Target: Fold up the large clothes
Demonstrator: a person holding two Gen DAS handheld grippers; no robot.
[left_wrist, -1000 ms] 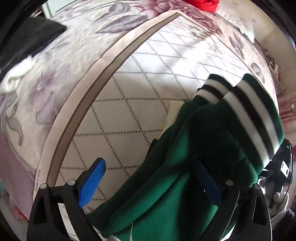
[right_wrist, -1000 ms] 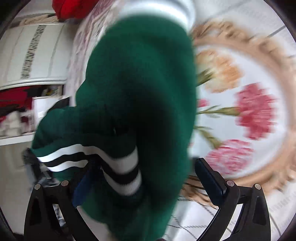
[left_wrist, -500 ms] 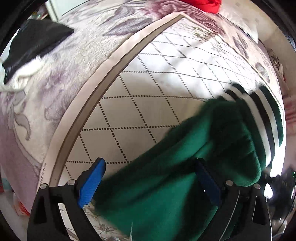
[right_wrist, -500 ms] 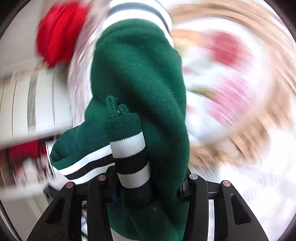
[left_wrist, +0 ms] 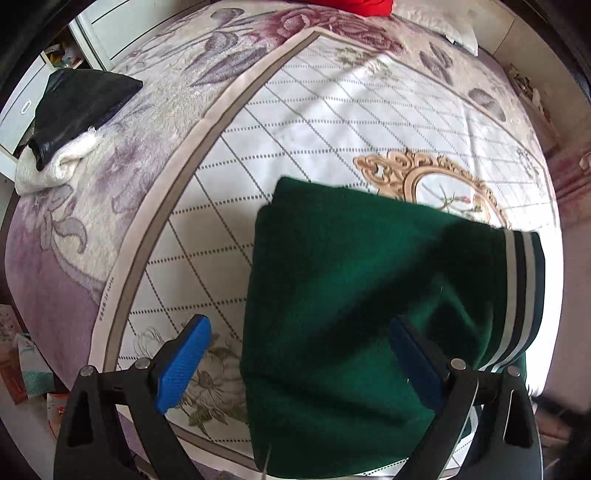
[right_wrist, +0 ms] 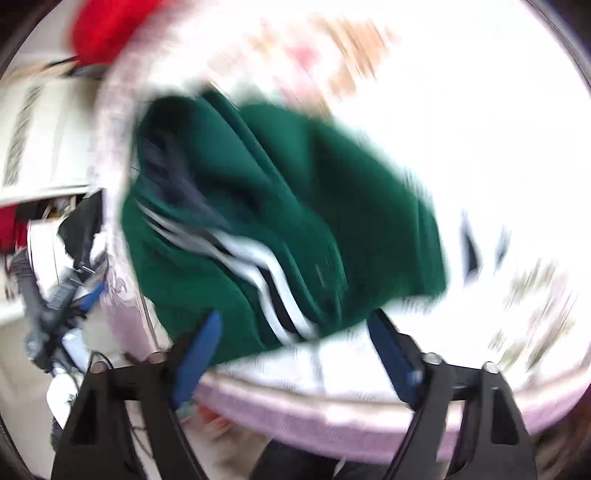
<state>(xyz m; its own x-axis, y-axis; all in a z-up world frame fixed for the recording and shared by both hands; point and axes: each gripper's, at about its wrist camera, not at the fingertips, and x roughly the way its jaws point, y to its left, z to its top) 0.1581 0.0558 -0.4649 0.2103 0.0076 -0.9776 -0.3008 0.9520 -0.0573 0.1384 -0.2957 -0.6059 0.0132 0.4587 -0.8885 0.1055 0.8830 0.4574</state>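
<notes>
A dark green garment [left_wrist: 351,295] with white and black striped cuffs [left_wrist: 517,291] lies folded on the bed's white quilted cover [left_wrist: 332,122]. My left gripper [left_wrist: 303,362] is open above its near edge, blue pads apart, holding nothing. In the blurred right wrist view the same green garment [right_wrist: 288,206] lies bunched near the bed edge, stripes [right_wrist: 266,280] showing. My right gripper [right_wrist: 295,350] is open just in front of it, and empty.
A black and white folded garment [left_wrist: 70,118] lies at the bed's far left. A red item [left_wrist: 354,5] sits at the head of the bed beside a white pillow [left_wrist: 439,22]. The bed's pink edge [right_wrist: 332,417] is close below the right gripper. Clutter stands on the floor to the left [right_wrist: 55,295].
The right gripper was shut on the striped cuff half a second ago; now it is open and has pulled back. The garment has dropped flat on the bed. The left gripper stayed open.
</notes>
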